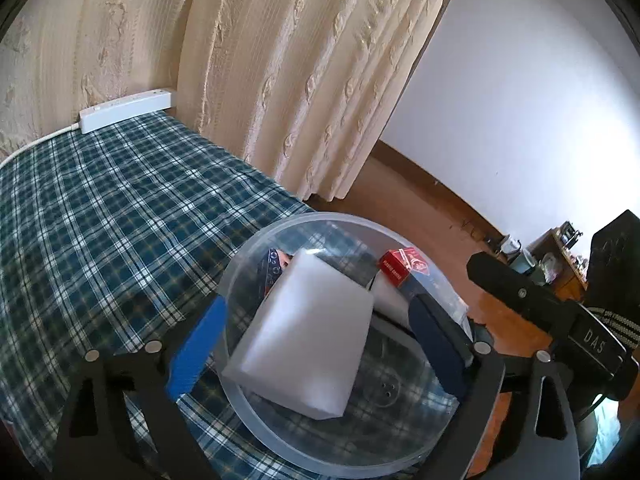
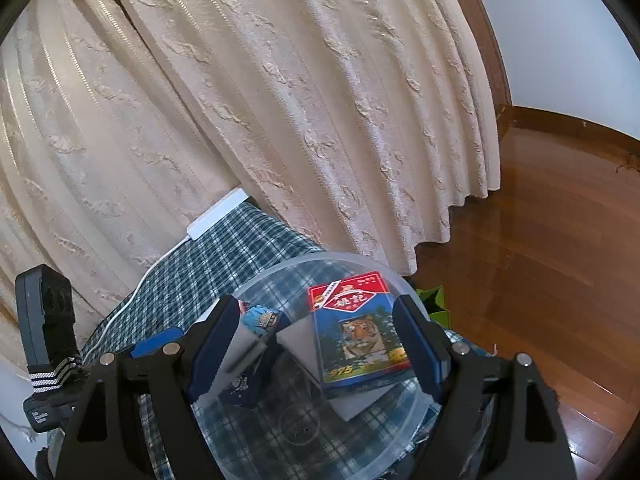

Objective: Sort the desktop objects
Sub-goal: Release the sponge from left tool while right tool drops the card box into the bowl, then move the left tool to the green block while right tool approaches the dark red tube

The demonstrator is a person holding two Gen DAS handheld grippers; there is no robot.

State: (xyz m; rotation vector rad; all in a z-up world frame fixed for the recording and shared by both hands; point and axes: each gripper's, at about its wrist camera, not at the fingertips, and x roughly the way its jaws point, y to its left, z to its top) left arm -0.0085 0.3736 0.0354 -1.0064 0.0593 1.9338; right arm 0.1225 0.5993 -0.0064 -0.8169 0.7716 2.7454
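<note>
A clear plastic bowl (image 1: 256, 252) sits at the table's right edge on the plaid cloth. In it lie a white foam block (image 1: 308, 336), a red card box (image 1: 400, 266) and a dark blue pack (image 1: 272, 264). My left gripper (image 1: 316, 344) is open, its blue fingers on either side of the foam block, which leans in the bowl. In the right wrist view the bowl (image 2: 360, 262) holds the tiger-print card box (image 2: 360, 336) and the blue pack (image 2: 260, 320). My right gripper (image 2: 316, 344) is open above the bowl, its fingers straddling the card box.
A white power strip (image 1: 124, 110) with its cord lies at the table's far edge by the cream curtain (image 1: 300, 60). Wooden floor (image 2: 540, 240) lies right of the table. The right gripper's body (image 1: 560, 312) shows at the right of the left wrist view.
</note>
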